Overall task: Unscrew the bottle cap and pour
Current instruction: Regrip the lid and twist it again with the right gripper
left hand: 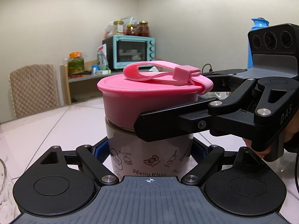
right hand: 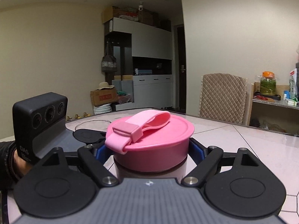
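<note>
A Hello Kitty bottle (left hand: 149, 156) with a pink screw cap (left hand: 129, 100) and a pink strap (left hand: 158, 72) stands upright on the table. My left gripper (left hand: 149, 153) is shut on the bottle's body, its blue pads on both sides. My right gripper (right hand: 149, 149) is shut on the pink cap (right hand: 155, 149) from the other side; it shows in the left wrist view (left hand: 205, 119) reaching in from the right. The left gripper's body (right hand: 41, 123) shows at the left of the right wrist view.
A clear glass container (left hand: 2, 186) stands at the table's left edge; its rim (right hand: 93, 124) shows behind the bottle. A quilted chair (left hand: 33, 89) stands beyond the tiled table (left hand: 56, 123). A blue bottle (left hand: 258, 29) stands behind the right gripper. A shelf with a teal oven (left hand: 130, 51) is farther back.
</note>
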`<action>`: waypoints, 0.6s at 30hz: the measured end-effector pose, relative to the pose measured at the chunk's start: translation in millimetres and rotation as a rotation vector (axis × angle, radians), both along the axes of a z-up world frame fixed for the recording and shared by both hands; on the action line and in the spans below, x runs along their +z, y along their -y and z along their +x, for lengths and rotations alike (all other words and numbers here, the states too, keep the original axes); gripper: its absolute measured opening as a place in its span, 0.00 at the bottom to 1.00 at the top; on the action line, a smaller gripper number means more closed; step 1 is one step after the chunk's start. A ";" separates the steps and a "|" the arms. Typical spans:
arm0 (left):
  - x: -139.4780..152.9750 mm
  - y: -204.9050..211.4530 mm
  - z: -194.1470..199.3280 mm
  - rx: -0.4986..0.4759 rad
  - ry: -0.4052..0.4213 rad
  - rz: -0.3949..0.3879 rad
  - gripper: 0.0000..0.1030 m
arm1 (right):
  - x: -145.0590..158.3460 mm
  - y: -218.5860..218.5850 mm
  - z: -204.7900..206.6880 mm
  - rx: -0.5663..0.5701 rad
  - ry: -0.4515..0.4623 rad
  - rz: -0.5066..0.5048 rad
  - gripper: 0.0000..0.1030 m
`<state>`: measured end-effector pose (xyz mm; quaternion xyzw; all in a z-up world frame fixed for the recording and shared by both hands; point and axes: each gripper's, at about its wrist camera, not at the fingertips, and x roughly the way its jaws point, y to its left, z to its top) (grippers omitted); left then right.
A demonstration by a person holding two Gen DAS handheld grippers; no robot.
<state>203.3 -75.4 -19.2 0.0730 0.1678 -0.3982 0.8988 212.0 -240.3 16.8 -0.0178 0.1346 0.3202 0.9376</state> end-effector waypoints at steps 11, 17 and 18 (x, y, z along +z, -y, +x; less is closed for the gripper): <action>-0.6 -1.8 0.0 0.001 -0.001 0.000 0.88 | 8.9 -18.2 -25.0 -0.189 -0.002 0.010 0.93; -0.6 -3.5 0.4 0.001 -0.001 0.000 0.88 | 9.3 -31.5 -27.7 -0.298 -0.011 0.029 0.93; -0.6 -3.8 0.1 0.001 -0.001 0.000 0.88 | 8.8 -34.5 -28.4 -0.318 -0.010 0.026 0.93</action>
